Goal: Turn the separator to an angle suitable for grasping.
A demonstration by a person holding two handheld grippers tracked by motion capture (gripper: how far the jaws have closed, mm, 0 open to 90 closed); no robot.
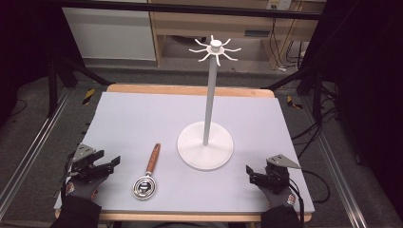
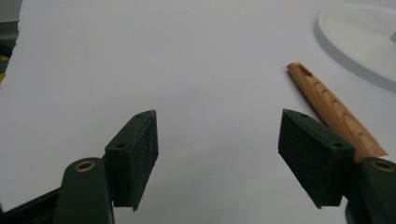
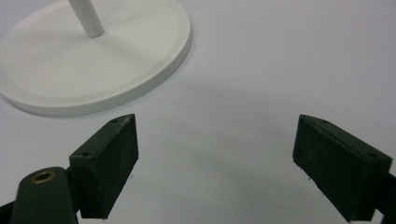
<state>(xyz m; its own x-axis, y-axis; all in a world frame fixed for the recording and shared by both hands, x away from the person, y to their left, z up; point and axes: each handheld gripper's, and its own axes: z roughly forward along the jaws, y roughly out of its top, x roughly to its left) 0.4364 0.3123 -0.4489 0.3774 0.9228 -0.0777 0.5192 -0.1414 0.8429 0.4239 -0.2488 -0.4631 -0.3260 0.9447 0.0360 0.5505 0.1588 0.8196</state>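
Both tongs stand wide with nothing between the jaws; we hold the left gripper (image 1: pixel 108 164) at the near left edge of the mat and the right gripper (image 1: pixel 251 175) at the near right edge, each resting low over the surface; the left gripper view and the right gripper view confirm bare mat between the black pads (image 2: pixel 135 154) of each.

We take the strainer (image 1: pixel 148 176) as the work piece; it lies flat on the grey mat (image 1: pixel 138 118), near the front, between the left gripper and the stand; its round metal bowl (image 1: pixel 144 186) points toward us and its wooden handle (image 1: pixel 153 158) runs away from us, tilted slightly toward the stand; the handle end carries a hanging slot, seen in the left gripper view just beside the right-hand pad.

Outward from the strainer stands the white hook stand (image 1: pixel 206 142); its round base sits near the middle of the mat, just beside the handle tip but apart from it; a slim pole rises to a crown of curved hooks (image 1: pixel 215 49), all of them bare.

We judge the work as not yet begun; the strainer is untouched and no hook is loaded; what remains, as we read it, is to close on the handle, lift, and hang the slot over a hook.

We find no brand, label or readable writing on the strainer, stand or mat.
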